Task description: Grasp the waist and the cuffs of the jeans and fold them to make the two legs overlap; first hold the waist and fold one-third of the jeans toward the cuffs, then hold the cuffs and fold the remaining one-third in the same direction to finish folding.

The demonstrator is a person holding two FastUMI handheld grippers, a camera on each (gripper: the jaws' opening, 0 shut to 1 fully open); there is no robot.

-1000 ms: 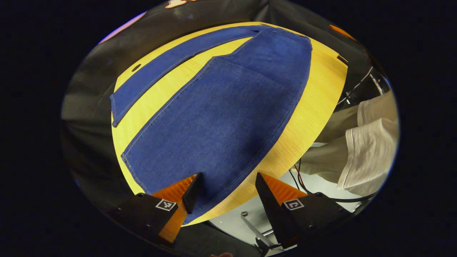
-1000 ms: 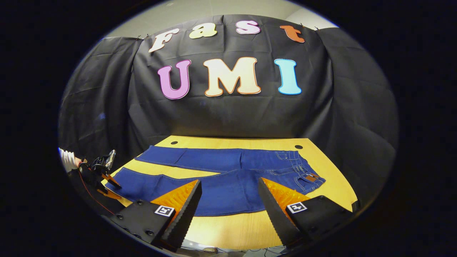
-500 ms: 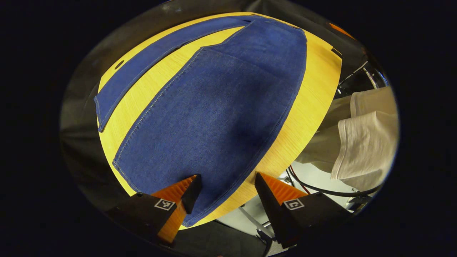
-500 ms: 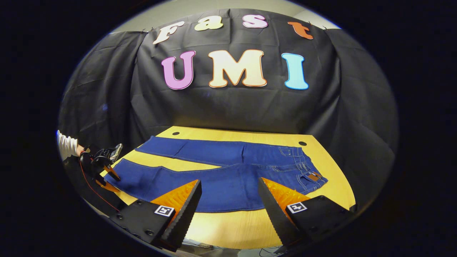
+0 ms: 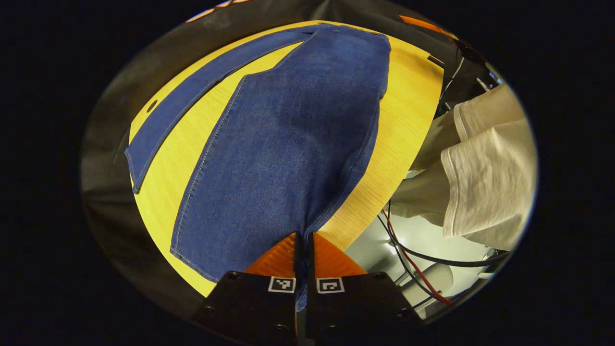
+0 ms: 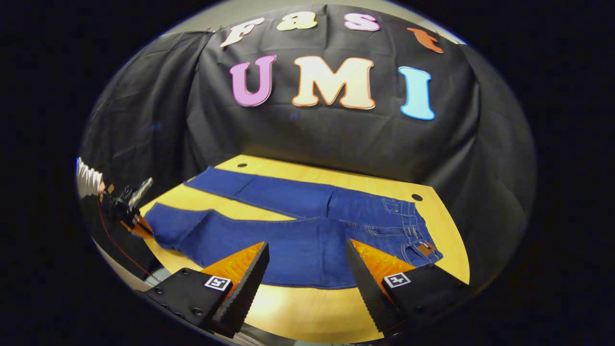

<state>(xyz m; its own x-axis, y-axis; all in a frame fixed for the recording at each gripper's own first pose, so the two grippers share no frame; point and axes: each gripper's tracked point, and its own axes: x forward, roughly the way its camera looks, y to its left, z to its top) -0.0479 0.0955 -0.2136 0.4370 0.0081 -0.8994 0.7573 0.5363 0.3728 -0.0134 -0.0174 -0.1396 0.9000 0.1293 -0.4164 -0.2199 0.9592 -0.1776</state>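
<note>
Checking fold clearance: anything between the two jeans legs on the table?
Bare tabletop between the near leg and far leg, as the right gripper view shows. Nothing lies on it.

- Left gripper view: cuff corner of the jeans [image 5: 288, 144] goes between the fingers [image 5: 281, 257]; pinched edge hidden.
- Same view: person's sleeve [image 5: 485, 182] cut off at right edge; hand hidden.
- Right gripper view: left gripper [image 6: 137, 226] at the cuff, too small to read finger spacing.
- Near desk [image 6: 307, 307] edge hidden behind right gripper [image 6: 307, 269] fingers.
- Waist label [image 6: 423, 250] too small to read.
</note>
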